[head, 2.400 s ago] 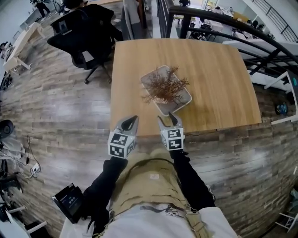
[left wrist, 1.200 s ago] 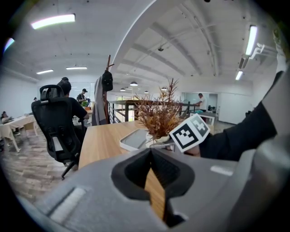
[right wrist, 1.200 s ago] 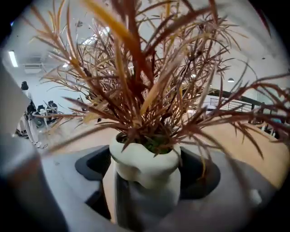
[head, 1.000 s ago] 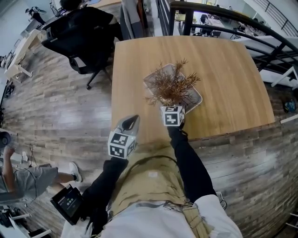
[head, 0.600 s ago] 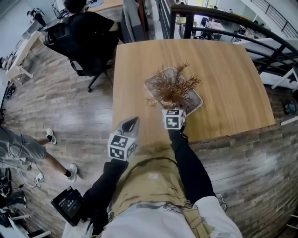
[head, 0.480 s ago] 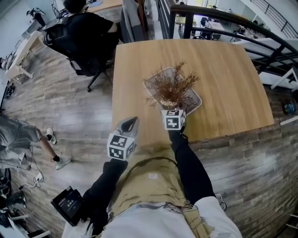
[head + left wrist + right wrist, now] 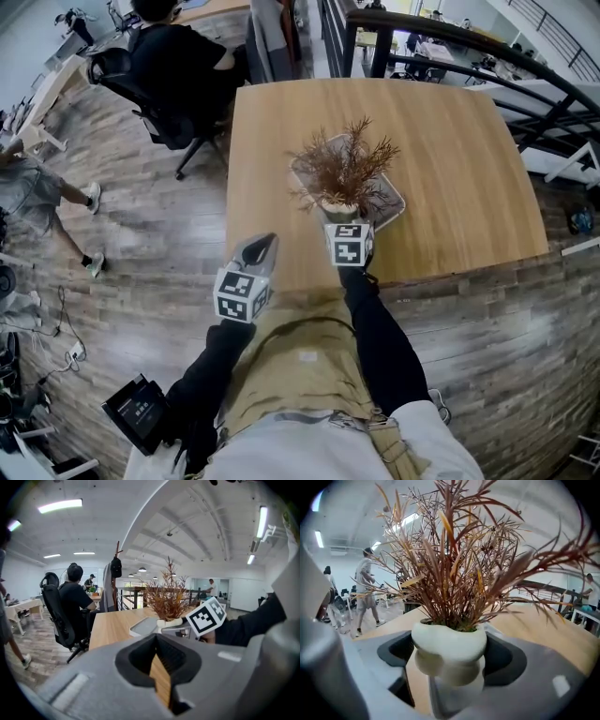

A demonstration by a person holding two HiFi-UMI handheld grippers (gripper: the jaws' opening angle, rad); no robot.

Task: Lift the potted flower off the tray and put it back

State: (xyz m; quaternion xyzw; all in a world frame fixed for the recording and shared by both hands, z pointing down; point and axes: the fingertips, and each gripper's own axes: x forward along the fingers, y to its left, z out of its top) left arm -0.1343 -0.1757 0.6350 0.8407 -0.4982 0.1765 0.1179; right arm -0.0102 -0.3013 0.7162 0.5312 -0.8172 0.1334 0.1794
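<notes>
Two jaws of the right gripper (image 7: 449, 663) are clamping the white pot of the potted flower (image 7: 448, 641) from either side, with its dry reddish-brown sprigs fanning out above. In the head view, the pot is showing at the lower end of the grey tray (image 7: 395, 195) at mid-frame, on the wooden table (image 7: 450, 131). Whether the pot is touching the tray I cannot tell. The left gripper (image 7: 264, 247) is hovering lower left of the tray, over the table's near edge, its jaws pressed together on nothing.
</notes>
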